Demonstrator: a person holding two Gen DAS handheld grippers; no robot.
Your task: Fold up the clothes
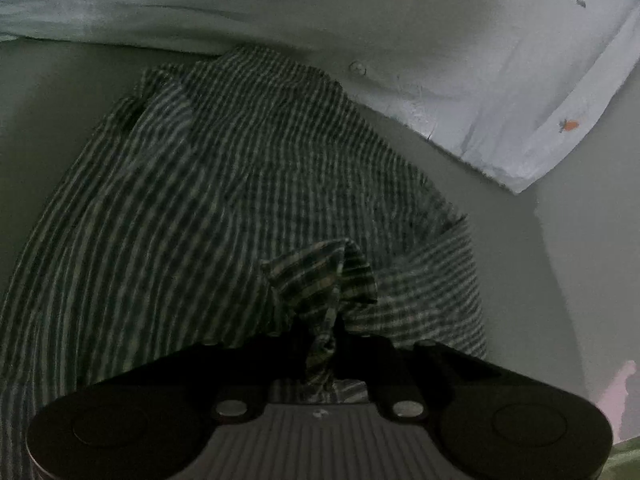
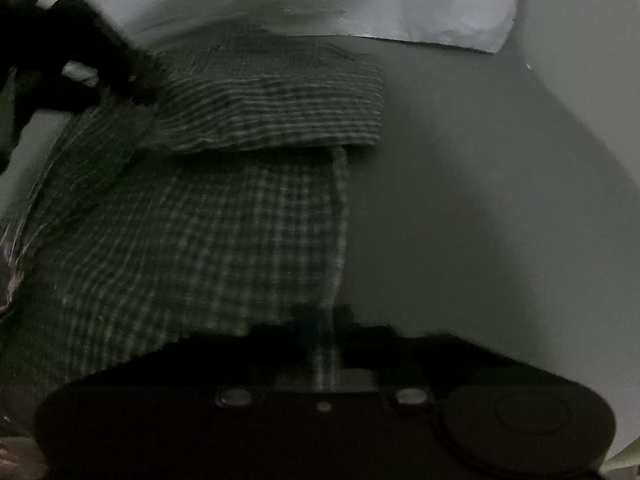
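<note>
Left wrist: fingers (image 1: 324,332) pinching checked shirt (image 1: 224,184).

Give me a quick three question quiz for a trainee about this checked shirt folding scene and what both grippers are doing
1. True or false: the left gripper is shut on the checked shirt.
2. What does the right gripper pinch: A shirt edge, B pale cloth, C nothing?
3. What is printed on the pale blue cloth beyond the shirt?

Key: 1 true; 2 A; 3 small orange carrots.
</note>
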